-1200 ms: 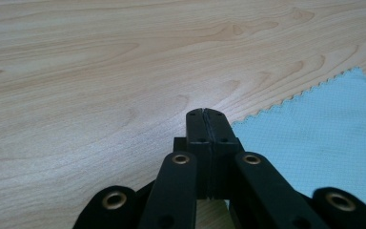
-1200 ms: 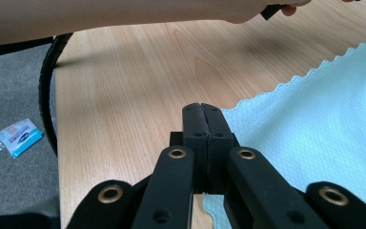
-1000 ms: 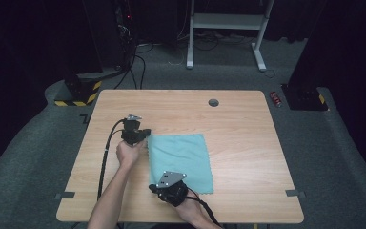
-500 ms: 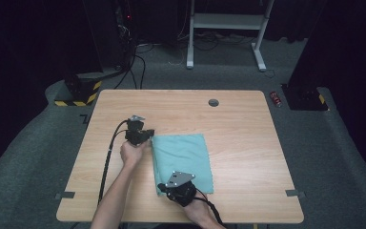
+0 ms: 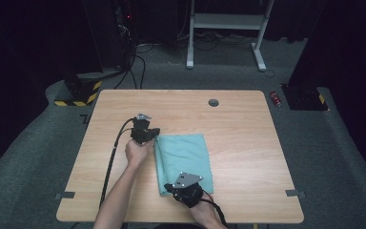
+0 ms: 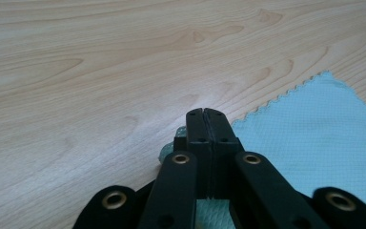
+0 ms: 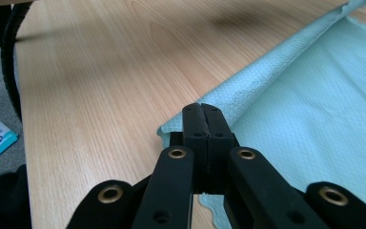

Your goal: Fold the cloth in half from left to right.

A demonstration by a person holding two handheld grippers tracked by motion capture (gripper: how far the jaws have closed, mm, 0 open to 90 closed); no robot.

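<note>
Left gripper [image 5: 148, 135] is clamped on the far left corner of the teal cloth [image 5: 187, 157] at mid-table; right gripper [image 5: 183, 190] pinches its near left corner. Judged mid-fold: next, carry both corners across together, level, onto the right edge.

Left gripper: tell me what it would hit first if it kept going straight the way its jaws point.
Only bare tabletop lies ahead of the left gripper, shut on the teal cloth's corner. The way looks free as far as its own view shows; depth is hard to judge.

high view: above, facing forward-down | claw views: close, low; share cloth [image 5: 185, 160]
</note>
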